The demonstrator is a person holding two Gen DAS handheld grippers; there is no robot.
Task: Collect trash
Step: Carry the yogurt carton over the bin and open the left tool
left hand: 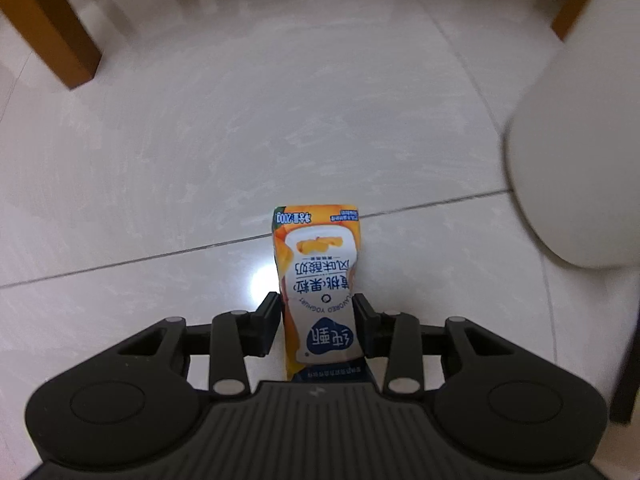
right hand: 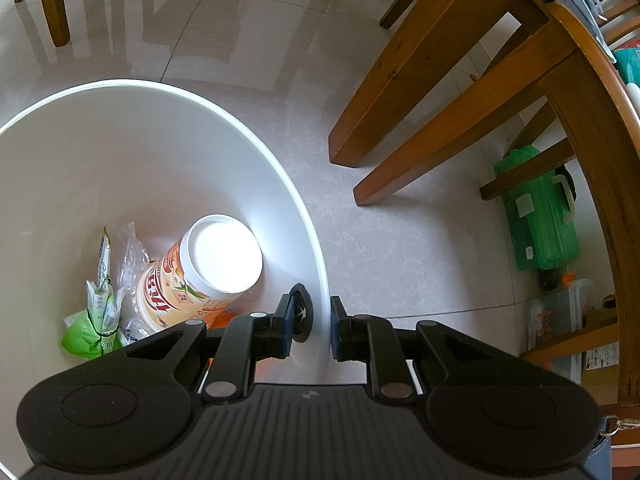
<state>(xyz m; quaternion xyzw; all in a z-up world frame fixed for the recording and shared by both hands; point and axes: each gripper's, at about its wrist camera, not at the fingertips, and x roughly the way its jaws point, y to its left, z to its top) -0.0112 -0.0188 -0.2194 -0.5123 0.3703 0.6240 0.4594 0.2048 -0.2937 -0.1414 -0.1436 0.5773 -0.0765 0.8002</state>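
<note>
The left tongs (left hand: 316, 320) are clenched on a yoghurt carton (left hand: 320, 280), 1 pad pressing each side of its lower half. The carton is orange and white with printed text upside down in the left wrist view, and it points away from the tongs above the pale tiled floor (left hand: 240, 140). At the right edge of that view is the blurred white wall of a bin (left hand: 576, 168); wooden legs (left hand: 56, 28) stand at the far left.

The right tongs (right hand: 310, 320) grasp the white bin's rim (right hand: 320, 280), 1 finger inside and 1 outside. Inside the bin lie a cup with a white lid (right hand: 200, 276), a green packet (right hand: 94, 320) and clear plastic wrap (right hand: 130, 256). To the right, wooden chair legs (right hand: 432, 88) rest on the floor, with a green plastic case (right hand: 540, 220) near them.
</note>
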